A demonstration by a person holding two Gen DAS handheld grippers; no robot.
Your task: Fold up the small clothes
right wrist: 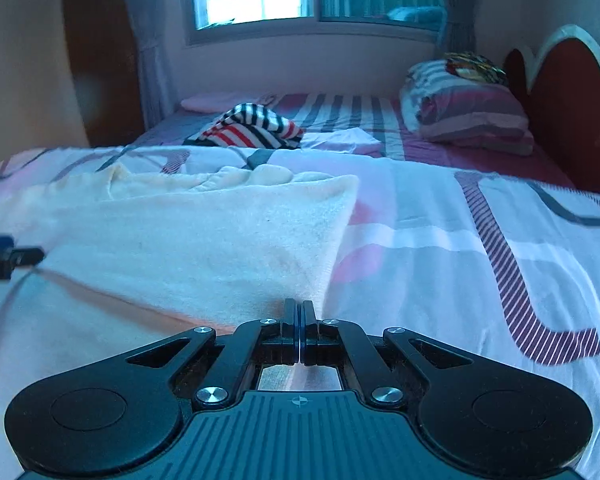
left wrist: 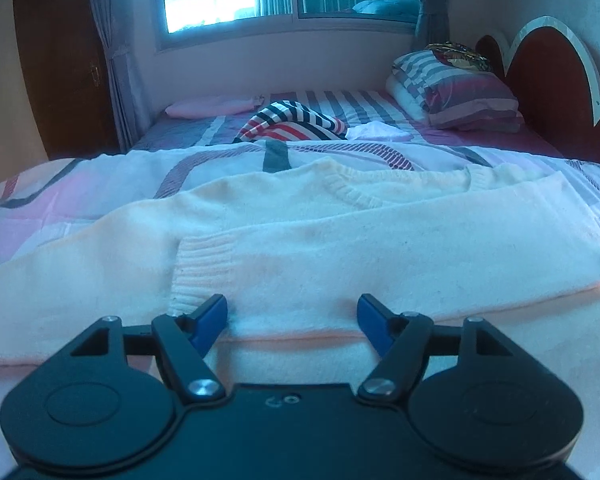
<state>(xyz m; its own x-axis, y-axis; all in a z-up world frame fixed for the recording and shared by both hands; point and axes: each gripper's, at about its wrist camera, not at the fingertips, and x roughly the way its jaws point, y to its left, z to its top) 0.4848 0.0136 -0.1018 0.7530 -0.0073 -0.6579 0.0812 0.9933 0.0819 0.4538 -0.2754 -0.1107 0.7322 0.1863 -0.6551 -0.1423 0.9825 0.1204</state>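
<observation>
Left gripper (left wrist: 292, 312) gapes over the cream sweater (left wrist: 300, 240); only the right view shows right gripper (right wrist: 299, 312) closed, empty

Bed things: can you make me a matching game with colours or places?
1 sweater
2 striped shirt
3 pillow
4 left gripper

a by the headboard
b jaws open
c cream, spread out in front
d red, white and dark stripes

Pairs: 1-c, 2-d, 3-a, 4-b
</observation>
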